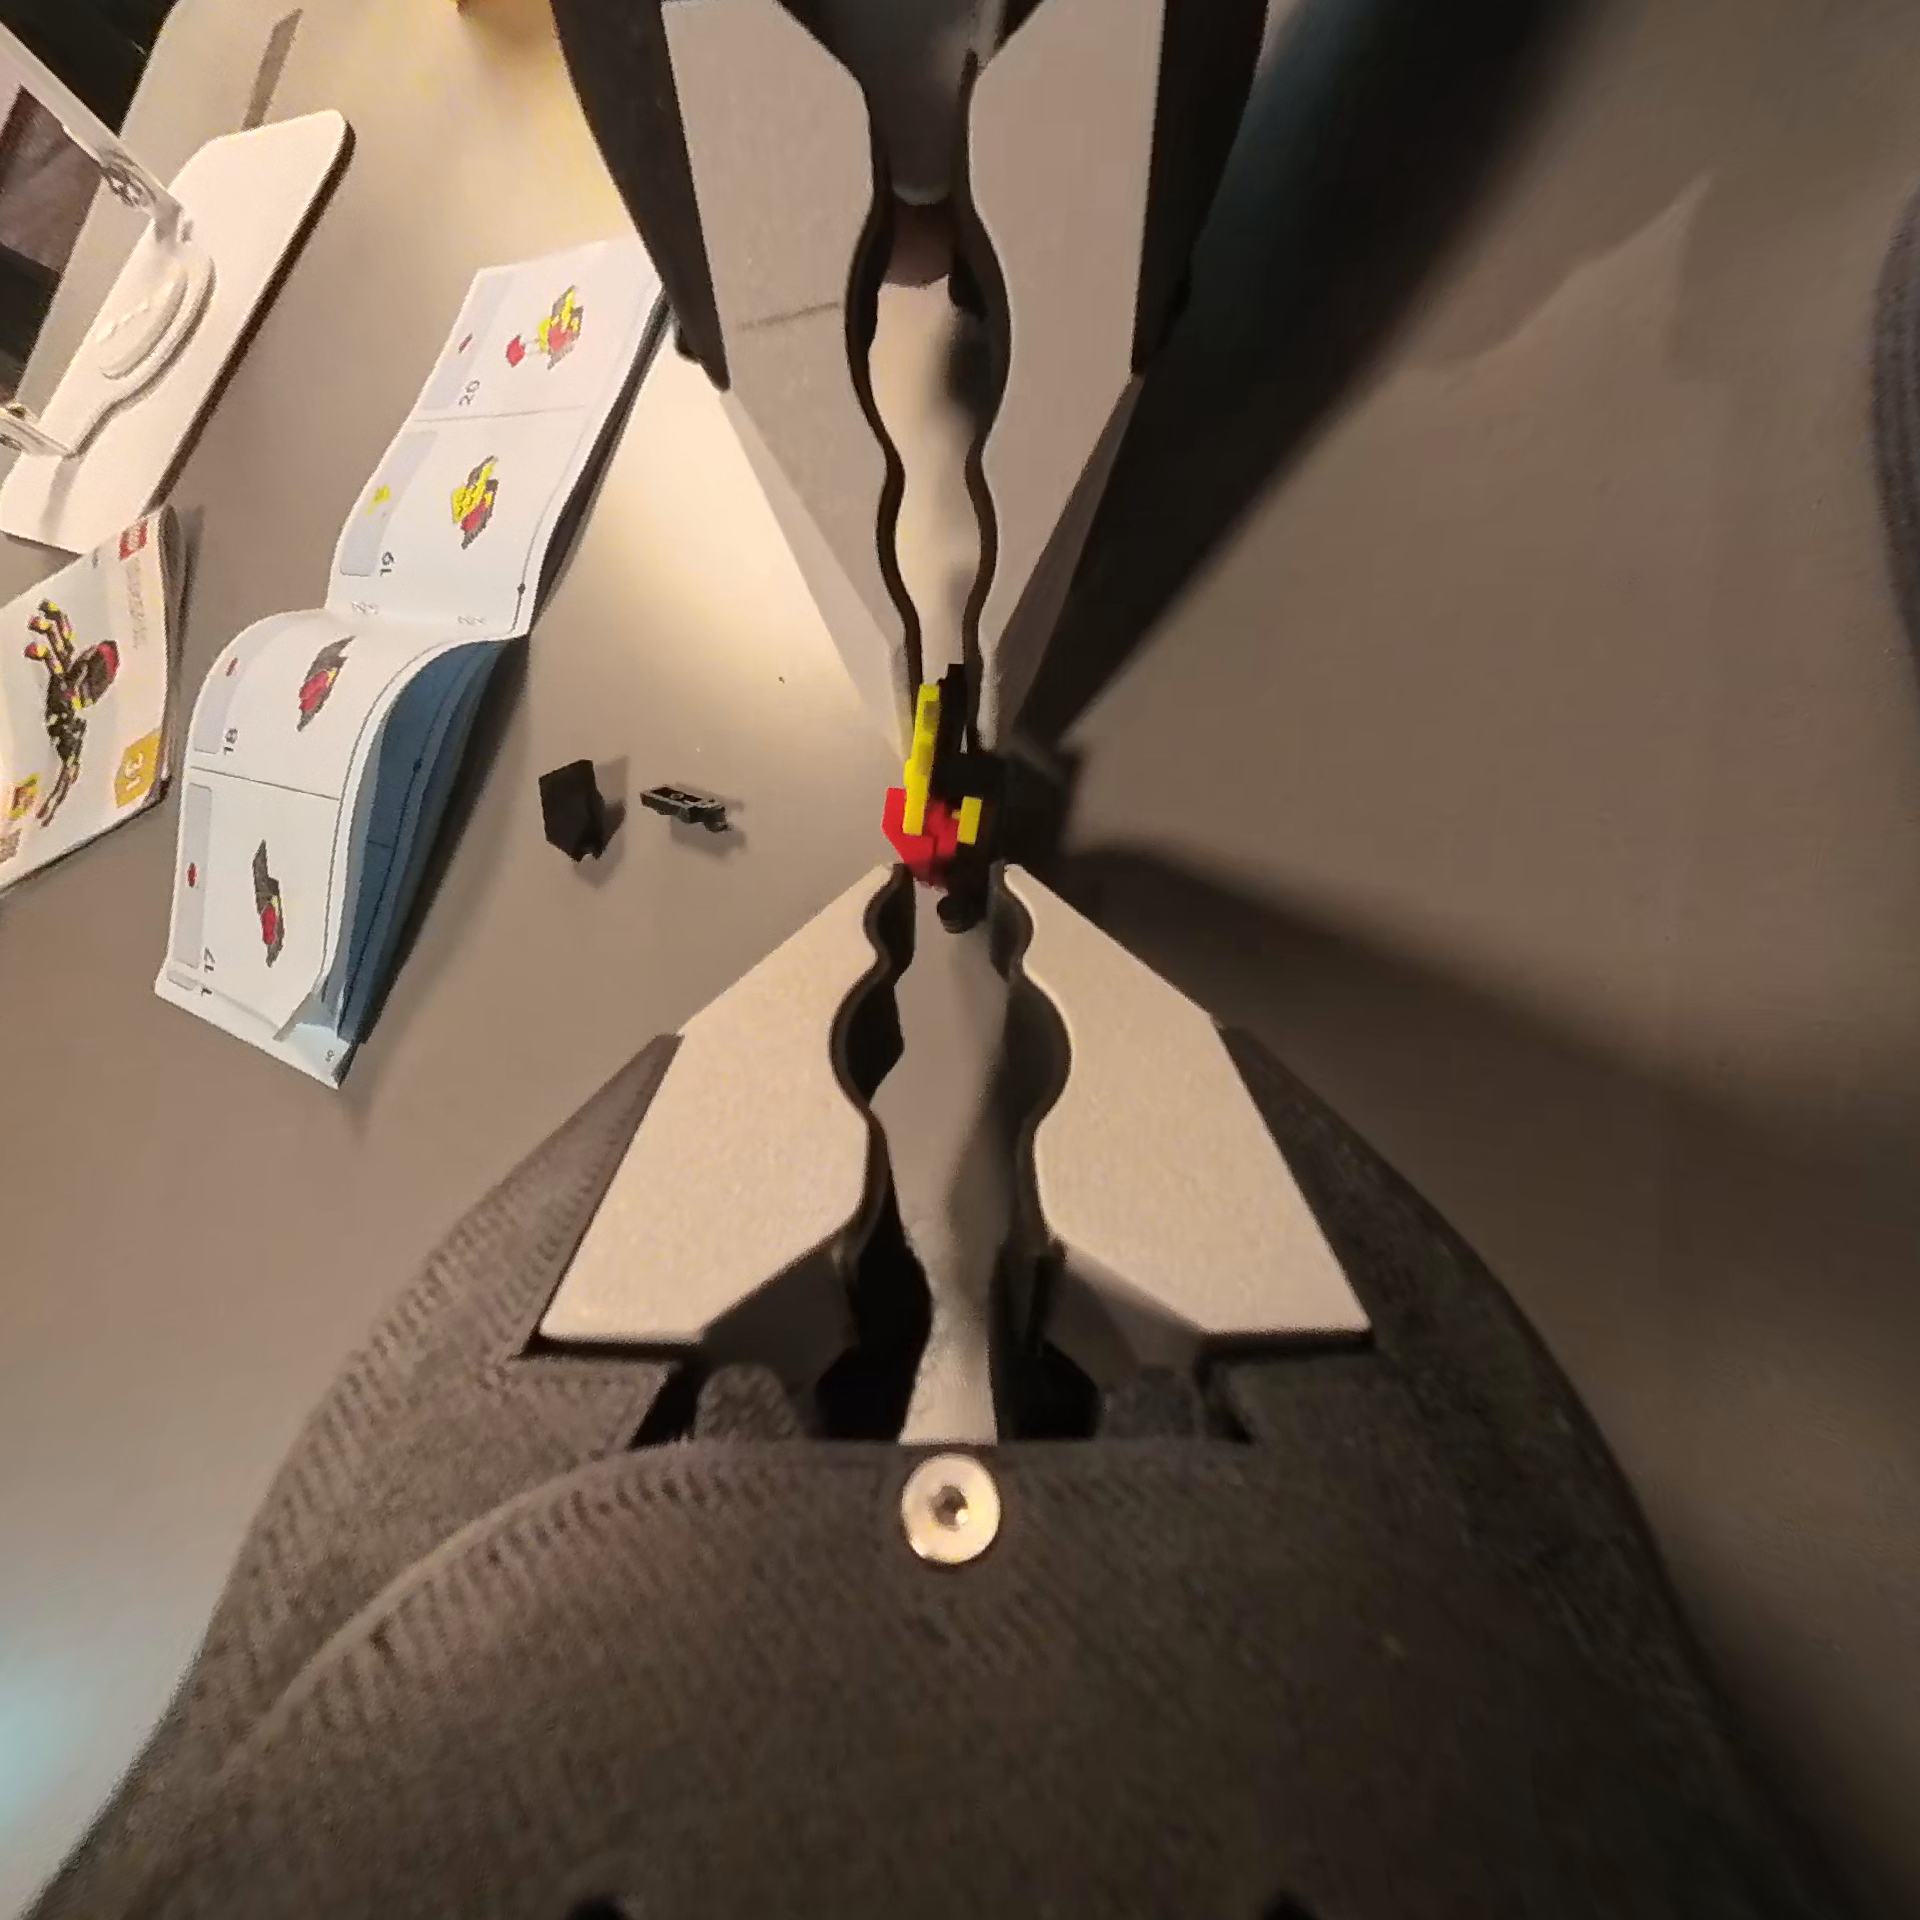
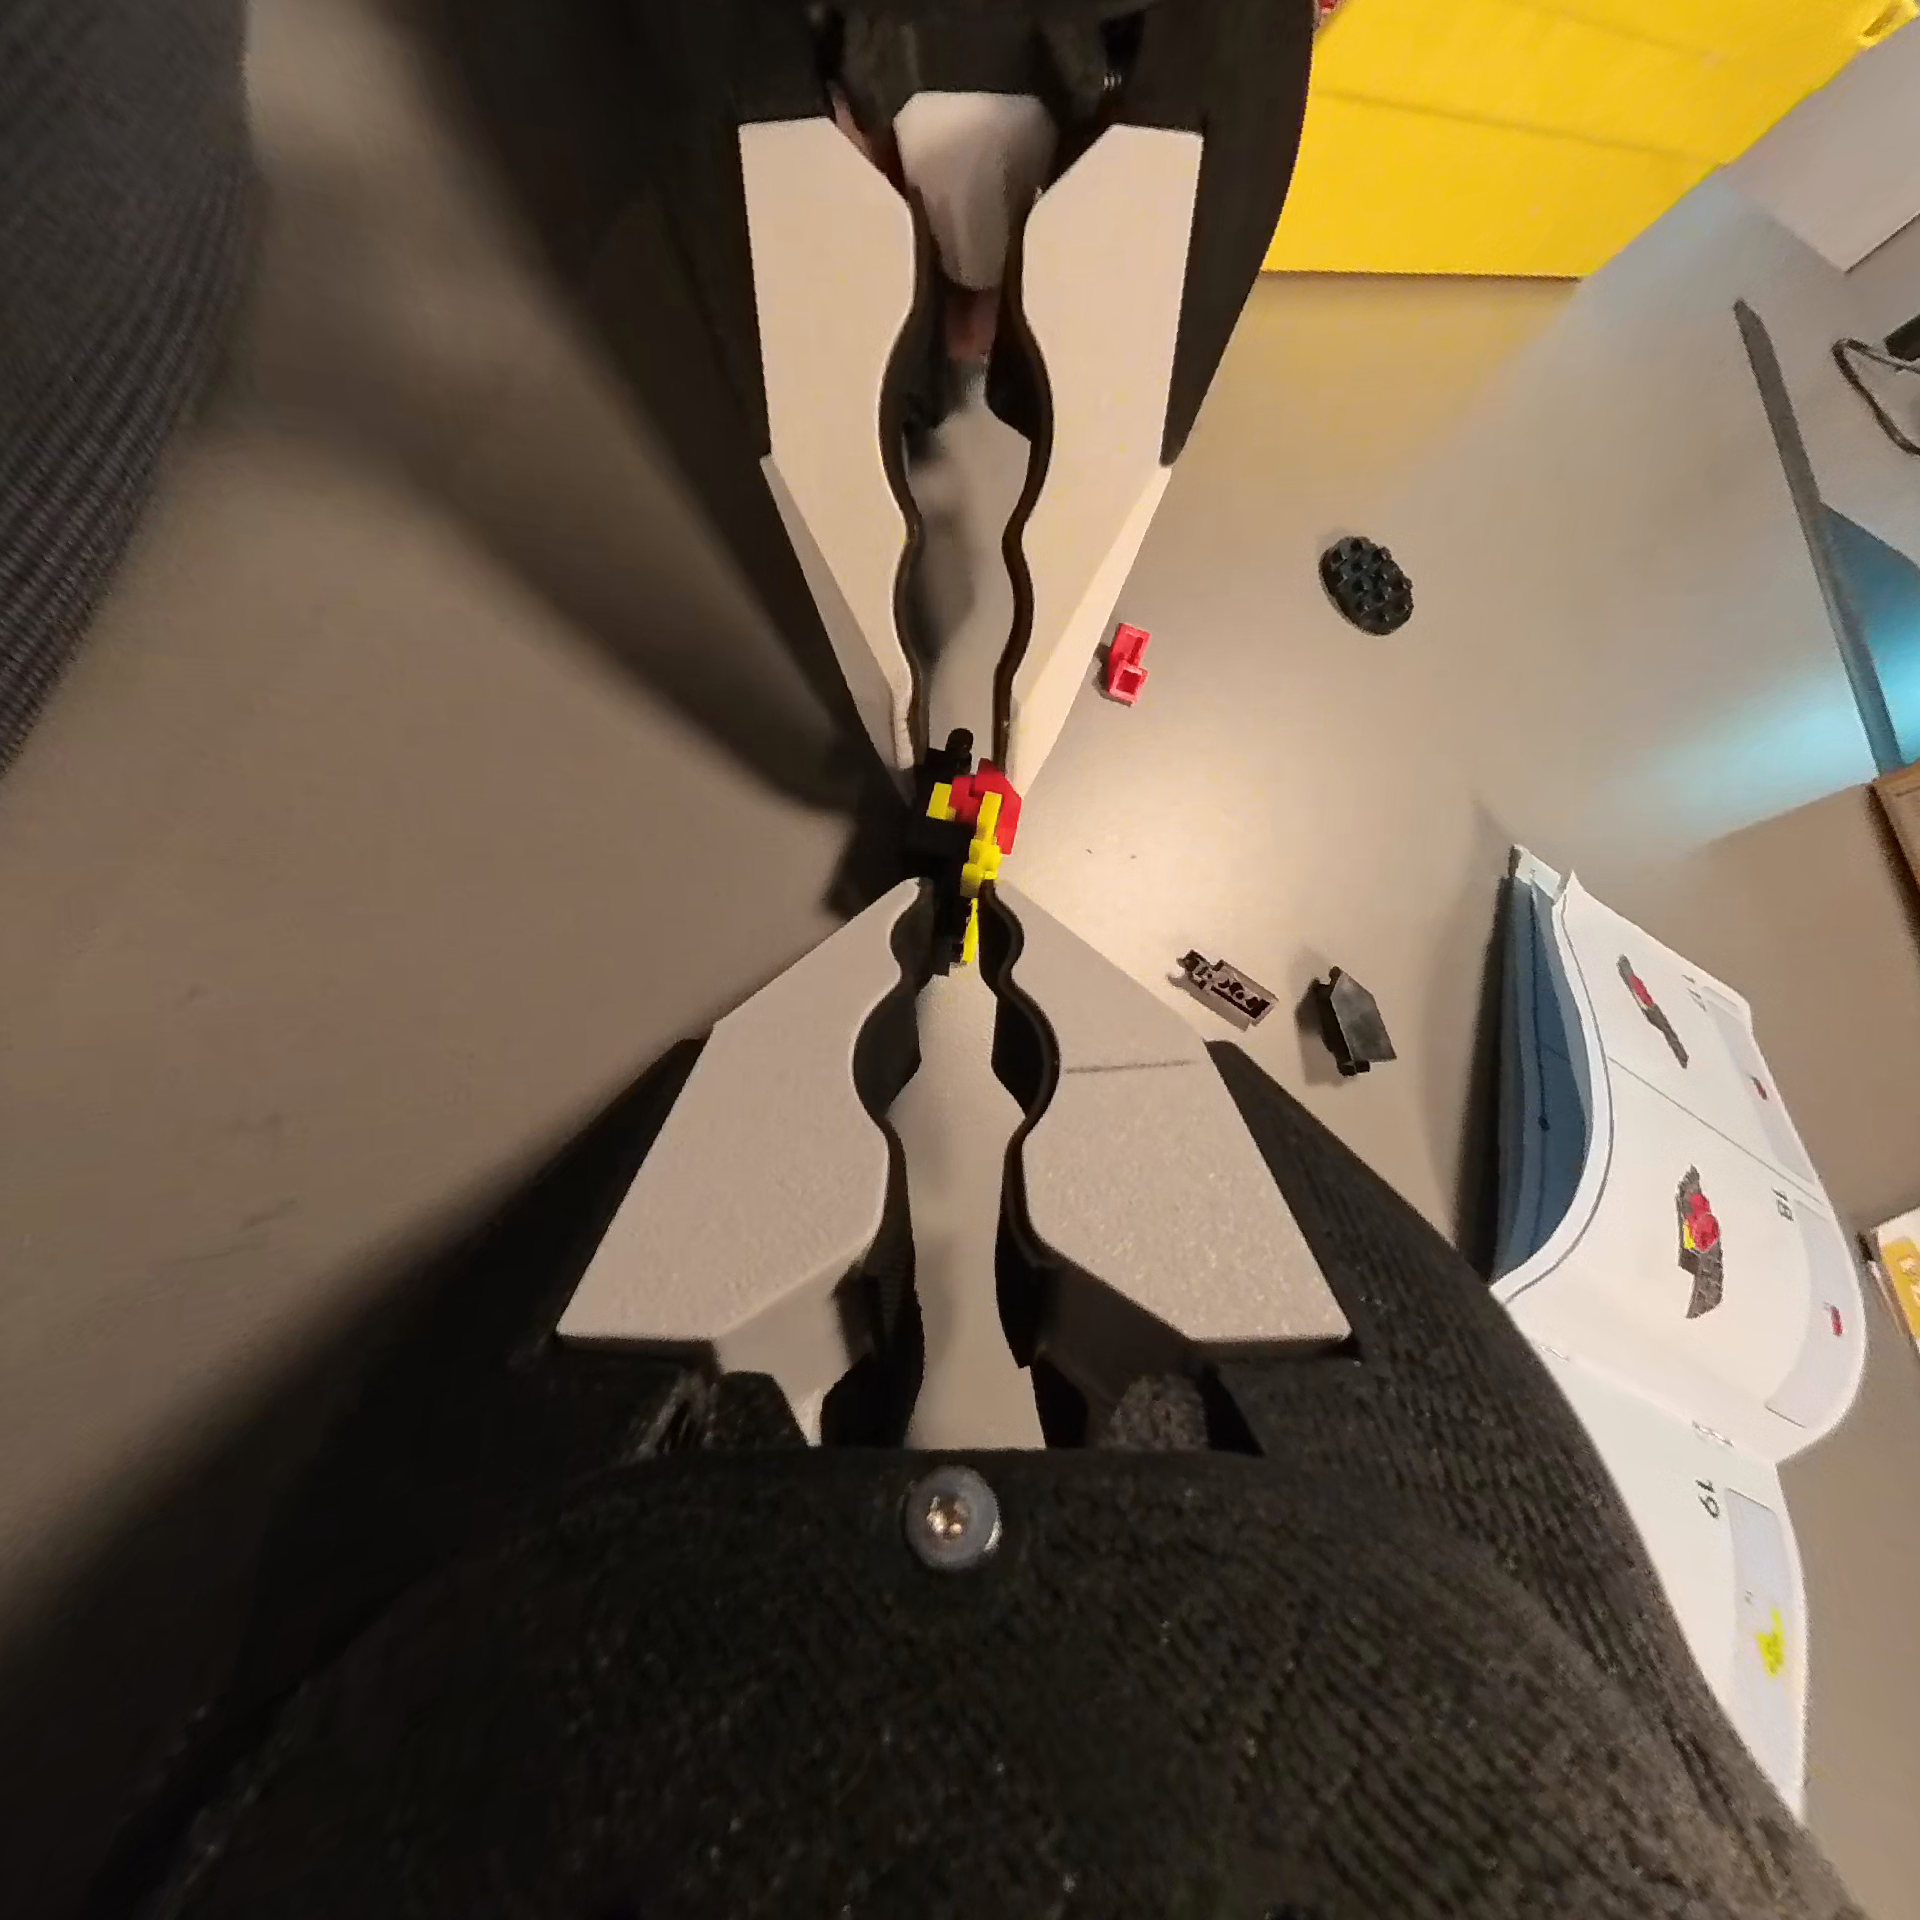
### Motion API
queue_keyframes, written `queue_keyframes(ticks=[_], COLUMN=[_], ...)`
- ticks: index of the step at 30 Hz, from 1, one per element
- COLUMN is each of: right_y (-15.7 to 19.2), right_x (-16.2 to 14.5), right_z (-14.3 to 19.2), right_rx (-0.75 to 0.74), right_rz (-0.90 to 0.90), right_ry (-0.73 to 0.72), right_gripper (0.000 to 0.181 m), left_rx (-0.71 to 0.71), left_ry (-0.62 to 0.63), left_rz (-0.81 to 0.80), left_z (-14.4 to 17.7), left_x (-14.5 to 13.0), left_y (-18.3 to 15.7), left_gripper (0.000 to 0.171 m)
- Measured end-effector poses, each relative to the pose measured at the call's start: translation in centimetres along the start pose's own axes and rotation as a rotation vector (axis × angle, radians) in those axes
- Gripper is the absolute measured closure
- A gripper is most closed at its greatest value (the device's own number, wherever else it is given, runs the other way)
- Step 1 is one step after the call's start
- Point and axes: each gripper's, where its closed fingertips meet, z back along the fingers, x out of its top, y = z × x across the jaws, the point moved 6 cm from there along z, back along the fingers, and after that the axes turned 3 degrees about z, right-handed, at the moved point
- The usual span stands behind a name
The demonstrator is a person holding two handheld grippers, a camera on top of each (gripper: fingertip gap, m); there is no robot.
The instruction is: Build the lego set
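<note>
Table (image 1: 1455,727); lego assembly (image 1: 940,800) half-hidden between fingers (image 1: 769,1143)

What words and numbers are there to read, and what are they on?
I do not read writing out; here is where it stands.
On the open instruction booklet: printed step numbers beside the build pictures.
On the second booklet, its cover: a logo and a number badge, blurred.
On the lego model: no writing shows.

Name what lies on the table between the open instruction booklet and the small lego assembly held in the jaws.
Two loose black lego pieces: a black slope piece nearer the instruction booklet, and a flat black plate nearer the lego assembly. Both wrist views show them.
</note>
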Motion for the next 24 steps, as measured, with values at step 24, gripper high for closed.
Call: queue_keyframes(ticks=[24], right_y=[0.4], right_x=[0.8], right_z=[-0.7], right_rx=[-0.089], right_rz=[0.031], right_ry=[0.003], right_gripper=[0.16], left_rx=[0.062], left_ry=[0.036], left_rz=[-0.026], left_z=[-0.2], left_x=[0.1], left_y=[0.0], left_gripper=[0.16])
